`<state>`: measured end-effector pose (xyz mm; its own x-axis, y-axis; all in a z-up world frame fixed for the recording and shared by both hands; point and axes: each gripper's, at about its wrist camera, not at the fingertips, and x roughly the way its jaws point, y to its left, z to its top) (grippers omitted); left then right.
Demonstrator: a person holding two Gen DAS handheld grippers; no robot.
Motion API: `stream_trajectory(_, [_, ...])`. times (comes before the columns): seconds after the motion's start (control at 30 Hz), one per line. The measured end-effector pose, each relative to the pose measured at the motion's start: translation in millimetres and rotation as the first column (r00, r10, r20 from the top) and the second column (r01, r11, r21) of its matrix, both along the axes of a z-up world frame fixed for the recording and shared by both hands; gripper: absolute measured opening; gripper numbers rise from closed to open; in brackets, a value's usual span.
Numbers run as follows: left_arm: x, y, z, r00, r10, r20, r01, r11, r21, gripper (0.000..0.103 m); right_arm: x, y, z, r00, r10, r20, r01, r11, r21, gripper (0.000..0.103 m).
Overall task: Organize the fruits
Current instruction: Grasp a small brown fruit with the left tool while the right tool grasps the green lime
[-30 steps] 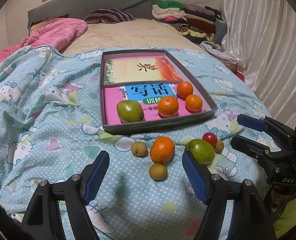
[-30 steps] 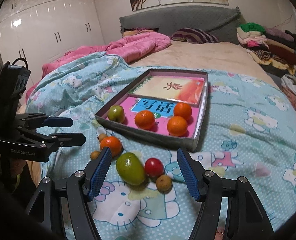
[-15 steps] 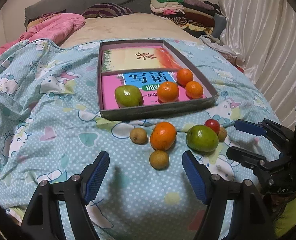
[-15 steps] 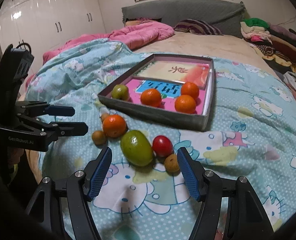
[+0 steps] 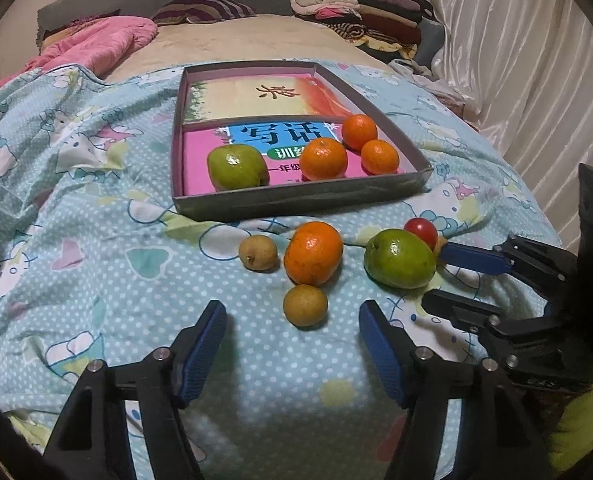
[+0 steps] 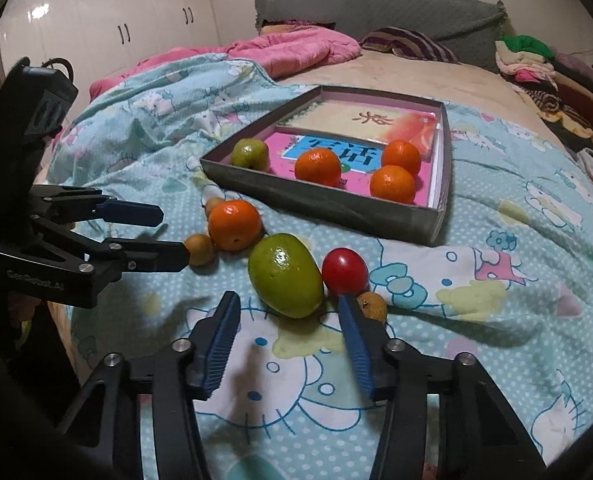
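A grey shallow box (image 5: 296, 198) on the bed holds a green fruit (image 5: 237, 166) and three oranges (image 5: 323, 159). In front of it on the blanket lie an orange (image 5: 313, 253), two small brown fruits (image 5: 305, 305), a green mango (image 5: 399, 258), a red tomato (image 5: 421, 231) and another small brown fruit (image 6: 372, 306). My left gripper (image 5: 292, 328) is open, just short of the near brown fruit. My right gripper (image 6: 288, 314) is open, its fingers on either side of the near end of the green mango (image 6: 285, 275).
The box (image 6: 336, 212) also holds two books under the fruit. A pink quilt (image 6: 292, 50) and striped pillow lie at the bed's far end. Folded clothes (image 5: 336, 0) are stacked at the far right by a white curtain. White wardrobes (image 6: 108, 28) stand on the left.
Both grippers have moved forward and down toward the loose fruit. The right gripper has closed in on the green mango. Both stay open and nothing has been picked up.
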<state>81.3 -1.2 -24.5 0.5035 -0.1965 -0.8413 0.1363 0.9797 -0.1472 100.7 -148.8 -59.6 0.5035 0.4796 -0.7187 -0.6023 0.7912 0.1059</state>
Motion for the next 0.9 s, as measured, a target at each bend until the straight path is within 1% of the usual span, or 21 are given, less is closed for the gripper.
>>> stream_trajectory(0.1, [1,-2,-3,1.000,-0.009,-0.002,0.009,1.000,-0.007,0.060,3,1,-4,1.000,0.000,-0.001,0.000,1.000,-0.007,0.045])
stream_trajectory(0.2, [3,-3,-5,1.000,-0.019,-0.002,0.019,1.000,-0.016,0.053,5,5,-7,1.000,0.004,0.007,-0.004,1.000,-0.021,0.043])
stream_trajectory(0.27, [4,-4,-6,1.000,-0.025,-0.002,0.025,0.999,-0.023,0.051,4,8,-7,1.000,0.011,0.014,-0.011,1.000,-0.022,0.043])
stream_trajectory(0.43, [8,-4,-12,0.999,-0.033,-0.009,0.033,0.999,-0.040,0.044,4,16,-5,0.999,0.033,0.044,-0.032,0.999,-0.025,0.043])
stream_trajectory(0.6, [11,-5,-18,0.999,-0.049,-0.019,0.048,0.997,-0.059,0.037,11,20,-5,0.998,0.047,0.044,-0.047,0.999,-0.017,0.044])
stream_trajectory(0.67, [12,-5,-19,0.998,-0.052,-0.020,0.050,0.997,-0.063,0.036,13,23,-4,0.997,0.059,0.052,-0.058,0.998,-0.024,0.045])
stream_trajectory(0.73, [13,-5,-20,0.998,-0.052,-0.020,0.051,0.996,-0.068,0.033,14,26,-5,0.995,0.076,0.058,-0.074,0.997,-0.033,0.045])
stream_trajectory(0.9, [17,1,-23,0.998,-0.051,-0.025,0.049,0.995,-0.088,0.027,18,35,-7,0.992,0.108,0.066,-0.104,0.992,-0.069,0.046])
